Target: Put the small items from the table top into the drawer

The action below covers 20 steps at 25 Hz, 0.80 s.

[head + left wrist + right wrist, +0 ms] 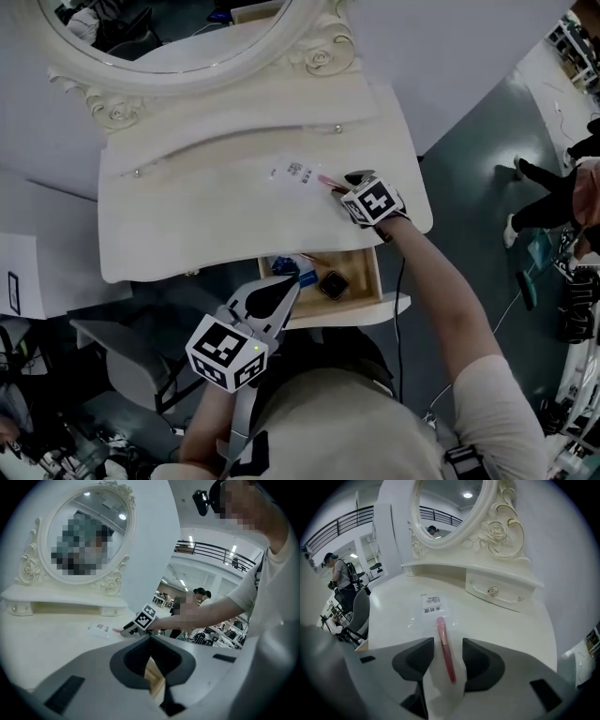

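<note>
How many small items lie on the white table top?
1: a pink stick in a clear labelled packet, near the right edge, between the right gripper's open jaws. None looks hidden.

The head view is dim and flat, the white dressing table (187, 216) reading grey. Both gripper views bulge like a fisheye and fall to black corners; ceiling lamps (123, 516) glint in the mirror (117, 541), and the nearest foreground is soft.
</note>
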Each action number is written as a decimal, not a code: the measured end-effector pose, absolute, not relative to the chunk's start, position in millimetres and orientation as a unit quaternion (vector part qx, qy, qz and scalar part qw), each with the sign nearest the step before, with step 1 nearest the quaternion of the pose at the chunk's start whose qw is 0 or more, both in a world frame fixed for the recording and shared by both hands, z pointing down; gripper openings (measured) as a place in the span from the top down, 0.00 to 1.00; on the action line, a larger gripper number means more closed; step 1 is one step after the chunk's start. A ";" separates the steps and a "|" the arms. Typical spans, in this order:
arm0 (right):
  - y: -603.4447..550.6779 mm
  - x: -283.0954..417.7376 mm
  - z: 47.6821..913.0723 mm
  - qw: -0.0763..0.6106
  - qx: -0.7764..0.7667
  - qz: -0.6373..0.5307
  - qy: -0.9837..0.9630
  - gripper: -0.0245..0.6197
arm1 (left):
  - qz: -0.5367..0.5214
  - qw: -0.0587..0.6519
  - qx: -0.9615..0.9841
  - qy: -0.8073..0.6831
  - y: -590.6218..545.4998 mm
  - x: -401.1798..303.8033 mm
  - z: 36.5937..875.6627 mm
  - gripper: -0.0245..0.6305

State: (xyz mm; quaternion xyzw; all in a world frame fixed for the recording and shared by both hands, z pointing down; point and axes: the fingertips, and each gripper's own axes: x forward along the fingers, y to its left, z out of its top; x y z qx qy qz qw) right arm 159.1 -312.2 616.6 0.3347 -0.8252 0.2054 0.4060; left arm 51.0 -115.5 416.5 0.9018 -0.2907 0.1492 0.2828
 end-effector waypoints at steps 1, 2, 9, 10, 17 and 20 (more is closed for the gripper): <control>-312.2 159.4 617.1 0.408 0.334 0.206 -0.824 0.65 | 0.148 0.285 0.901 -0.292 -115.5 50.5 416.6 0.88; -312.7 159.5 617.3 0.409 0.334 0.206 -0.824 0.65 | 0.148 0.286 0.901 -0.291 -114.8 50.6 417.0 0.88; -310.3 158.4 619.2 0.417 0.329 0.209 -0.821 0.66 | 0.140 0.283 0.902 -0.294 -111.0 45.3 412.9 0.88; -309.7 158.0 619.7 0.419 0.329 0.209 -0.820 0.66 | 0.139 0.282 0.901 -0.297 -111.3 42.2 413.0 0.88; -305.1 152.5 617.5 0.449 0.332 0.191 -0.807 0.86 | 0.131 0.286 0.894 -0.318 -109.6 21.6 411.9 0.88; -306.3 151.4 619.1 0.457 0.335 0.194 -0.801 0.87 | 0.129 0.283 0.894 -0.323 -105.9 17.5 411.7 0.88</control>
